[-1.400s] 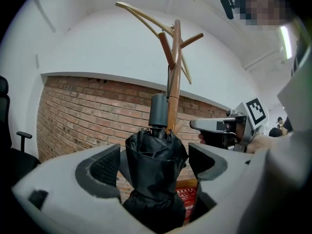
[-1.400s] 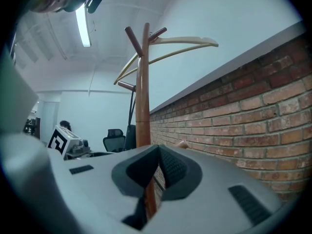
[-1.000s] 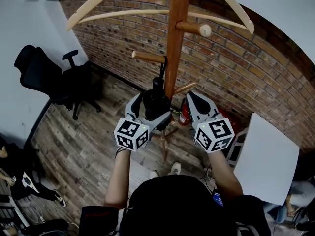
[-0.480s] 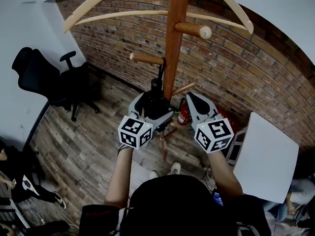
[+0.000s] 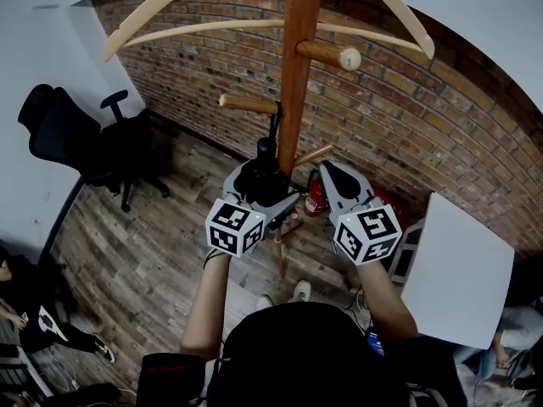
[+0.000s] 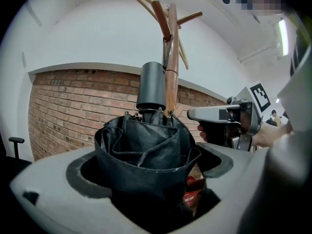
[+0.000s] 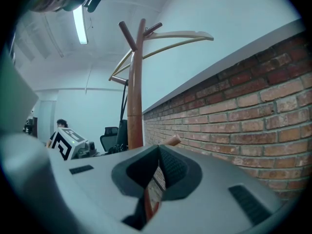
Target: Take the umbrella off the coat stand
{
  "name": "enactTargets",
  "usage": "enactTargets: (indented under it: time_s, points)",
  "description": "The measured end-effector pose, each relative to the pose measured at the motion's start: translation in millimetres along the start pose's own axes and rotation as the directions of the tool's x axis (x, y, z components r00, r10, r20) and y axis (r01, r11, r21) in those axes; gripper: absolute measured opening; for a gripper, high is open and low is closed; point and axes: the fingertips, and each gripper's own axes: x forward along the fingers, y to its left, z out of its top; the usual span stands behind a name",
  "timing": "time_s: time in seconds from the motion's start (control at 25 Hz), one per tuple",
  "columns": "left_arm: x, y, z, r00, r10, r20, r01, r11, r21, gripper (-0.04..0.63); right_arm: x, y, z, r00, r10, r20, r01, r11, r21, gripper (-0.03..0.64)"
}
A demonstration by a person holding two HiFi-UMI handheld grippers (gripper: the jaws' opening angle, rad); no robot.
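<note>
The lower half of the umbrella (image 5: 265, 176) was lost to me: in the left gripper view its black folds (image 6: 146, 150) filled the gap between the jaws and hid everything beneath, and in the head view the left gripper (image 5: 254, 186) and its marker cube covered the rest. The top of the coat stand (image 5: 299, 66) ran out of the head view, and its foot was mostly behind the two grippers. I could not tell whether the thin dark strap (image 5: 275, 124) rising from the umbrella was looped over the peg (image 5: 248, 103) or only lay against it. The left gripper (image 6: 146, 179) was clamped around the umbrella's bunched canopy, with the grey handle (image 6: 150, 84) standing up just beyond the jaws, hard against the stand's post (image 6: 170, 77). The right gripper (image 5: 335, 185) sat just beside the left one, at the far side of the post from it; in its own view the right gripper (image 7: 156, 179) had its pads closed together with nothing between them, and the post (image 7: 135, 96) rose just ahead and to the left of the jaws. I counted one umbrella, one coat stand, two grippers and three round-ended pegs in the head view; the pale curved arms (image 5: 195, 32) overhead were cut off, so I left them uncounted. One black office chair (image 5: 76, 134) stood well off beyond the left gripper.
</note>
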Motion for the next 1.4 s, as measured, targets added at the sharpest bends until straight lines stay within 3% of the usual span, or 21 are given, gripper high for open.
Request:
enactTargets:
  time_s: [0.44, 0.84, 0.92, 1.0, 1.4]
  points:
    - [-2, 3, 3, 1.000, 0.011, -0.008, -0.011, 1.000, 0.001, 0.515, 0, -2, -2, 1.000, 0.004, -0.002, -0.003, 1.000, 0.004, 0.028]
    - [-3, 2, 5, 0.999, 0.021, -0.036, -0.019, 0.999, 0.047, 0.508, -5, -1, -3, 1.000, 0.008, -0.001, -0.008, 1.000, 0.010, 0.028]
    - [-5, 3, 6, 0.999, 0.032, -0.040, -0.030, 0.998, 0.055, 0.479, -6, -1, -3, 1.000, 0.007, -0.001, -0.007, 1.000, 0.010, 0.028]
    - [-7, 3, 6, 0.998, 0.045, -0.044, -0.042, 0.997, 0.066, 0.362, -8, -1, -3, 1.000, 0.007, -0.001, -0.007, 1.000, 0.010, 0.028]
    - [-8, 2, 5, 0.997, 0.057, -0.060, -0.052, 0.995, 0.083, 0.326, -12, -2, -4, 1.000, 0.006, -0.001, -0.006, 1.000, 0.013, 0.028]
